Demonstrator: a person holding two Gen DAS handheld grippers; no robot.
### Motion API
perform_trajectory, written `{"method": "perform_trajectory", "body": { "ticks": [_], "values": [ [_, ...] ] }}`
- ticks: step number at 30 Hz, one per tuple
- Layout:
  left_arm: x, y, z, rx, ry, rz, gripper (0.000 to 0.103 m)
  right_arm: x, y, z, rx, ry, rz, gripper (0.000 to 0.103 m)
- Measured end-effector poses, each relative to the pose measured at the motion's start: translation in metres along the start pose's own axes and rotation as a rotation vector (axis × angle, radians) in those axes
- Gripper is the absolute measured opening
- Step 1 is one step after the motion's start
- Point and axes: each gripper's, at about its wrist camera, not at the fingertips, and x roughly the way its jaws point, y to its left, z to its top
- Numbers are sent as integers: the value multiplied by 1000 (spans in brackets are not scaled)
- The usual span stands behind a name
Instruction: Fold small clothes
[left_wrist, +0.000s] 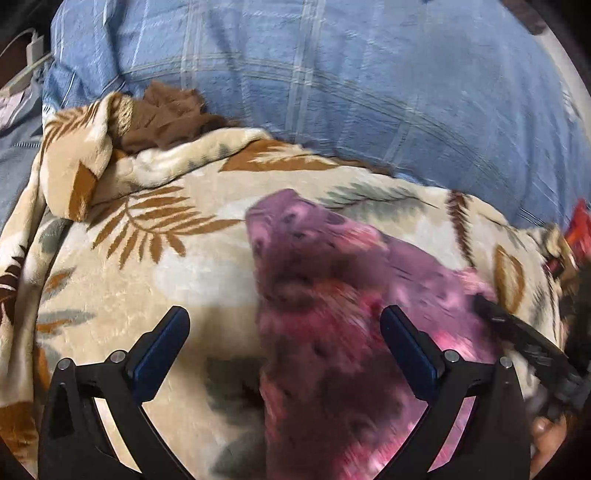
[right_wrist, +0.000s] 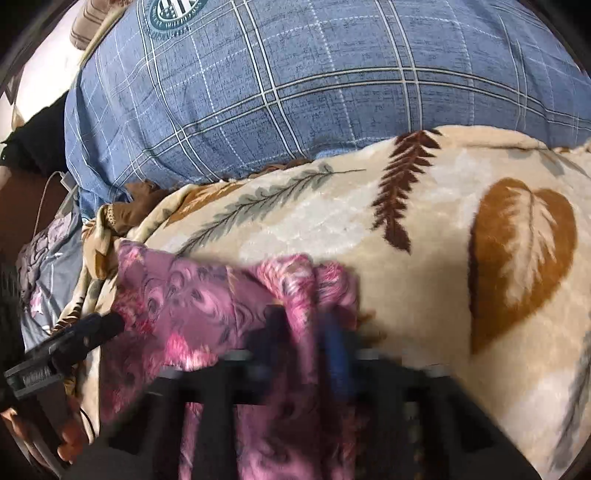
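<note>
A pink and purple patterned garment (left_wrist: 325, 288) lies crumpled on a cream leaf-print blanket (left_wrist: 147, 266). My left gripper (left_wrist: 286, 325) hangs over it, its blue-padded fingers (left_wrist: 173, 339) wide apart and pressing on nothing. The garment's left edge runs between them. In the right wrist view my right gripper (right_wrist: 306, 332) is shut on a bunched fold of the garment (right_wrist: 184, 295), which drapes down over the fingers. The left gripper (right_wrist: 110, 323) shows from the side at the cloth's left edge. The right gripper (left_wrist: 484, 304) reaches in from the right in the left wrist view.
A big blue checked pillow (right_wrist: 295, 92) fills the far side behind the blanket (right_wrist: 424, 258). A brown cloth (left_wrist: 162, 118) is tucked at the blanket's far left corner. A white charger and cable (left_wrist: 29, 55) lie at the left edge. A hand (right_wrist: 70, 446) holds the left gripper.
</note>
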Motion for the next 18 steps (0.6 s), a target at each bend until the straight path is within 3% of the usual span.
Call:
{"method": "perform_trajectory", "body": {
  "ticks": [2, 4, 5, 8, 11, 13, 15, 16, 18],
  "values": [
    [21, 7, -2, -30, 41, -6, 103, -8, -14, 0, 73, -43, 51, 9],
    [34, 12, -1, -49, 79, -37, 103, 9, -22, -5, 74, 25, 27, 10],
    [30, 11, 0, -40, 68, -36, 103, 10, -21, -7, 56, 20, 24, 9],
    [6, 11, -2, 10, 29, -21, 103, -10, -13, -4, 12, -8, -16, 21],
    [-34, 10, -22, 90, -49, -39, 103, -47, -1, -16, -100, -63, 98, 21],
    [-41, 3, -37, 152, -63, -47, 103, -57, 4, -33, -177, -66, 129, 22],
    [-32, -7, -59, 222, -37, -7, 103, -48, 7, -49, -227, -10, 84, 27],
    [-21, -14, -69, 265, -14, 23, 103, -35, 6, -59, -255, 37, 14, 27],
    [-22, -12, -73, 244, -31, 33, 103, -39, 9, -67, -284, -7, -9, 27]
  ]
}}
